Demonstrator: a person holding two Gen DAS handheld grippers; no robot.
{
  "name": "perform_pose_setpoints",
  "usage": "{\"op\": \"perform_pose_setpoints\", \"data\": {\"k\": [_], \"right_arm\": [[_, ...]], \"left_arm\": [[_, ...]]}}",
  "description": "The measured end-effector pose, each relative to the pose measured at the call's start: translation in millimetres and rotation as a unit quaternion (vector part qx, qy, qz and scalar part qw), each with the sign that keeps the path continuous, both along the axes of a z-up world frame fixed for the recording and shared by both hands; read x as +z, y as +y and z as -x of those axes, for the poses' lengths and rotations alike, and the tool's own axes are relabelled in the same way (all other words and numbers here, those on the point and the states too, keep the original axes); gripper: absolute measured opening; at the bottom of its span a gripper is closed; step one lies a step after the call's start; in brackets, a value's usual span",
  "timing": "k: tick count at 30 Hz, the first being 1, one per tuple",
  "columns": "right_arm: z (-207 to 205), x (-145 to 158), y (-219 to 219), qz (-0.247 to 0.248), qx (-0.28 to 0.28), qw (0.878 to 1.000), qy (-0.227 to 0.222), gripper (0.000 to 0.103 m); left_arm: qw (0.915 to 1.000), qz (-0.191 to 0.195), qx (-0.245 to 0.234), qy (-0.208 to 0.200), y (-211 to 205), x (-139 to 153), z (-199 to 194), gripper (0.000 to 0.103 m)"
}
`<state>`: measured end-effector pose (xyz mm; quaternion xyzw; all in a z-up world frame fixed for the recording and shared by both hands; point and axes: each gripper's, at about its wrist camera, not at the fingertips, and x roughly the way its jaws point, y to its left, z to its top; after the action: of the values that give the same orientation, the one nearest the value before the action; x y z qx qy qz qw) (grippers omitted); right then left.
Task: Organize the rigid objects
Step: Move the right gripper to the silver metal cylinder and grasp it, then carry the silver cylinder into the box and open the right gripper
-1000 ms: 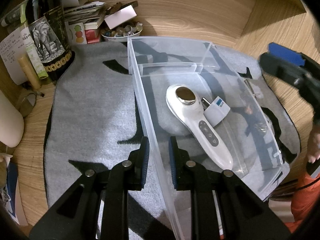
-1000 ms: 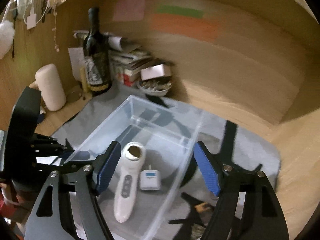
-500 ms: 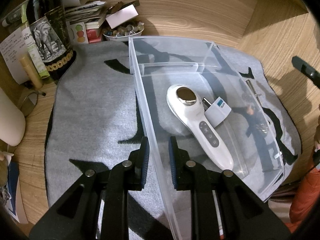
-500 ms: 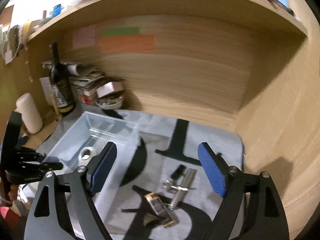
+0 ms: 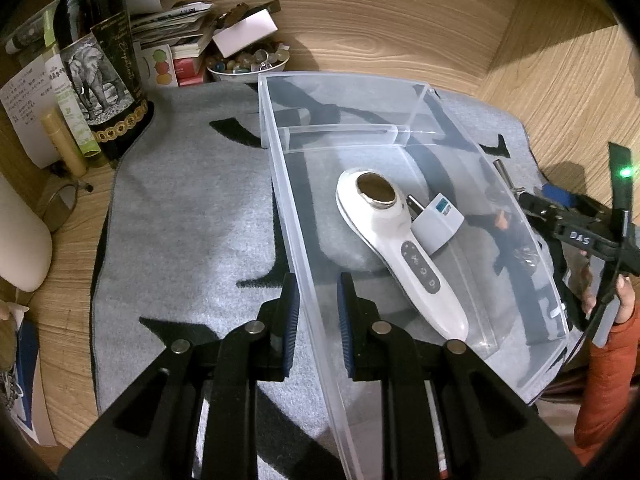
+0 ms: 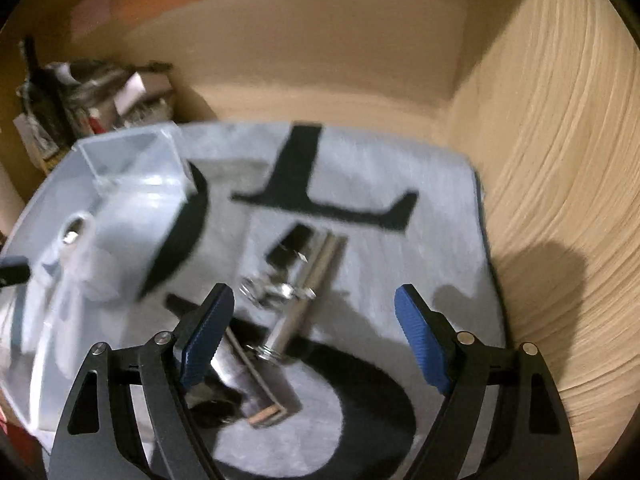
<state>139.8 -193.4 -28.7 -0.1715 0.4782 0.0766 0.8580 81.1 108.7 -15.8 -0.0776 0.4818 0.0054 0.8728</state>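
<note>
a grey mat with bold black shapes covered most of the wooden desk, and on it sat a clear plastic bin, long and straight-walled, with a narrow divided compartment at its far end. in the bin's main compartment lay a white handheld device with a round metal head and a row of buttons along its handle, lying diagonally with the head toward the far end; a small white plug adapter touched its right side.

the left gripper was clamped on the bin's near-left wall, one blue pad outside and one inside, the device just ahead and to the right of it.

outside the bin, on the mat to its right, lay a blurred cluster of small things: a silver metal cylinder, tilted away, a bunch of keys across it, a small dark rectangular item just beyond, and a metallic lighter-like piece nearest.

the right gripper hung over this cluster with its jaws wide apart, having just narrowed a little, nothing gripped; the cylinder's near end lay between the blue pads.
</note>
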Motion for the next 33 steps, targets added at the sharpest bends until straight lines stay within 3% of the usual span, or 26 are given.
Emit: {"op": "perform_pose_setpoints", "data": {"k": [3,7,10,13,15,23,33], "right_arm": [[-2.7,-10.0,-6.1,-0.007,-0.003,1.0,0.029,0.06],[-3.6,-17.7,-4.8,-0.008,0.003,0.999,0.039,0.055],[-5.3,-19.3,-3.7,-0.001,0.006,0.999,0.034,0.043],[-6.6,-19.9,-4.3,0.003,0.006,1.0,0.026,0.029],[-6.9,-18.6,-5.7,0.002,0.002,1.0,0.021,0.015],[-7.0,-0.5,-13.8,-0.006,-0.028,1.0,0.004,0.014],[9.9,57.5,13.6,-0.026,0.021,0.996,-0.087,0.014]], "left_arm": [[1.0,-0.001,0.0,0.0,-0.1,0.0,0.4,0.018],[1.0,-0.002,0.0,-0.001,-0.1,0.0,0.5,0.018],[1.0,-0.002,0.0,0.0,-0.2,0.0,0.6,0.018],[1.0,-0.003,0.0,-0.001,-0.3,0.3,0.8,0.018],[1.0,-0.004,0.0,-0.001,0.3,0.5,1.1,0.018],[1.0,-0.004,0.0,-0.001,-0.2,0.6,0.8,0.018],[1.0,-0.004,0.0,-0.001,-0.6,0.8,0.5,0.018]]}}
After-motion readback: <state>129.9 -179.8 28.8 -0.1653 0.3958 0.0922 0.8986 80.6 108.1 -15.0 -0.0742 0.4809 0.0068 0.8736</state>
